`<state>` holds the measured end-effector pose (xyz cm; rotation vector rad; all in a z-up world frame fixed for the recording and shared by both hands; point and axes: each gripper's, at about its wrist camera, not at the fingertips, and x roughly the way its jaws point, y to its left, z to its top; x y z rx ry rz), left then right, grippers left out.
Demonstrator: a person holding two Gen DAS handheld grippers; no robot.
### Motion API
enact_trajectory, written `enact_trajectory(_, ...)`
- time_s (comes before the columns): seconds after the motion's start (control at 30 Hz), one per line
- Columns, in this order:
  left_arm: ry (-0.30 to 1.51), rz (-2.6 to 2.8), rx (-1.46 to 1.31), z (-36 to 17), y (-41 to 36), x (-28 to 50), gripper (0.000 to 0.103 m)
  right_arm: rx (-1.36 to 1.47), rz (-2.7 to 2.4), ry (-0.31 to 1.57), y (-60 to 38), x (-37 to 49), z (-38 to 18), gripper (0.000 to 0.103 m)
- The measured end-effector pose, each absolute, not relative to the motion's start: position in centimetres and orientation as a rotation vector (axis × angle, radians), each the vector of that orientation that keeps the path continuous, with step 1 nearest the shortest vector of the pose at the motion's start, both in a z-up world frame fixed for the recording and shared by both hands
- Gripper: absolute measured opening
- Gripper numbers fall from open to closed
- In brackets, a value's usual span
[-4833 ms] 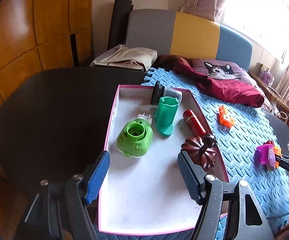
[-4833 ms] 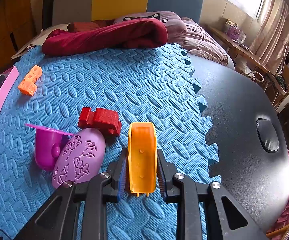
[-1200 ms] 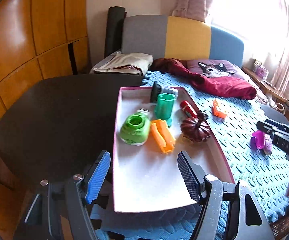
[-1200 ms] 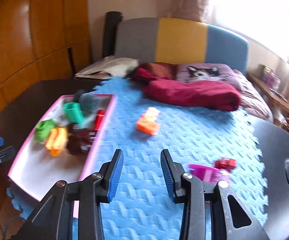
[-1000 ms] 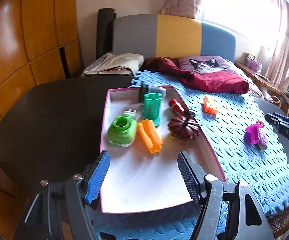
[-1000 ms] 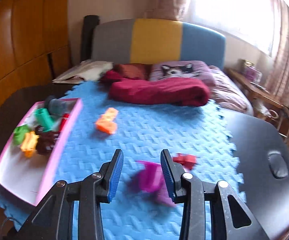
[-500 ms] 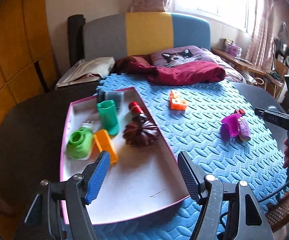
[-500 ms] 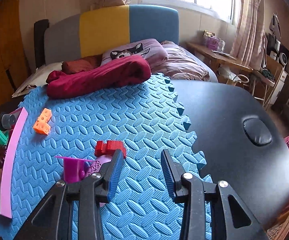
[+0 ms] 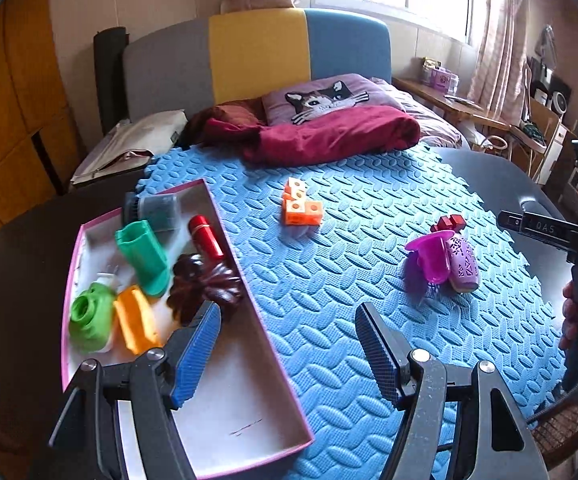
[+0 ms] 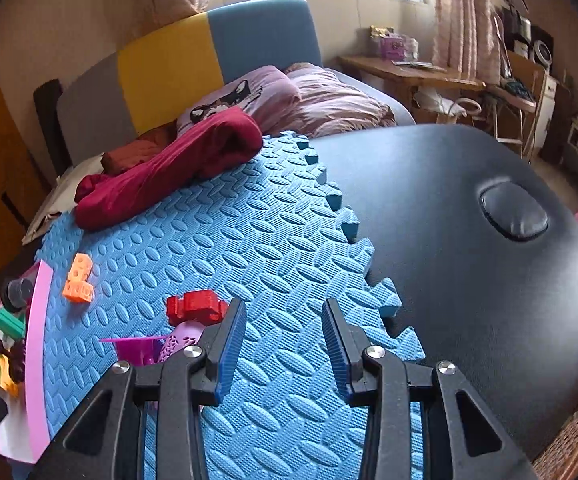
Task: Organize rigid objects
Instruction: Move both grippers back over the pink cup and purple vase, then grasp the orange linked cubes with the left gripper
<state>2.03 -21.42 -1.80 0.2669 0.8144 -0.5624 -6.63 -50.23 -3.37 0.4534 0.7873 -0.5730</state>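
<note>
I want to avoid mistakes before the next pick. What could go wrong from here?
1. The purple cup, the perforated purple piece and the red block sit bunched together, so the open right gripper may nudge a neighbour.
2. The pumpkin lies near the tray wall; new items might knock it.

Your right gripper (image 10: 283, 336) no longer holds the orange scoop (image 9: 135, 326) — it now lies in the pink tray (image 9: 249, 364) between the green round piece (image 9: 89, 320) and the brown pumpkin (image 9: 205, 286). Your right jaws stand apart, empty, back over the blue mat (image 10: 249, 240) beside the purple cup (image 10: 137, 348). Your left gripper (image 9: 289, 352) has swung right — it now straddles the tray's edge.
</note>
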Motion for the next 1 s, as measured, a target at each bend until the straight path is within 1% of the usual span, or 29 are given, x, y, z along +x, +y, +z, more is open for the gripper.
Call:
enact_trajectory(0.17, 0.842, -0.572, 0.271, -2.4, -22.8, 2.8, 0.071, 0.502, -0.573, 0.794, -50.8, -6.9, -3.6, 0.039)
enact_trajectory(0.4, 0.899, -0.563, 0.22, -2.9, -24.6, 5.5, 0.073, 0.499, -0.546, 0.8, -50.4, -6.7, -3.6, 0.039)
enact_trajectory(0.5, 0.905, -0.55, 0.218, -3.0, -25.7, 6.8, 0.076, 0.503, -0.535, 0.795, -50.4, -6.7, -3.5, 0.039)
enact_trajectory(0.57, 0.905, -0.542, 0.228, -3.2, -26.4, 7.5, 0.08, 0.509, -0.529, 0.787, -50.5, -6.8, -3.4, 0.039)
enact_trajectory(0.63, 0.906, -0.526, 0.246, -3.6, -27.3, 8.5, 0.081, 0.517, -0.526, 0.774, -50.5, -6.9, -3.3, 0.039)
enact_trajectory(0.77, 0.921, -0.498, 0.269, -4.4, -29.0, 10.9, 0.086, 0.538, -0.517, 0.772, -50.7, -7.0, -3.3, 0.039)
enact_trajectory(1.0, 0.922, -0.44, 0.323, -6.2, -32.2, 14.5, 0.086, 0.56, -0.504, 0.757, -50.8, -7.1, -3.2, 0.039)
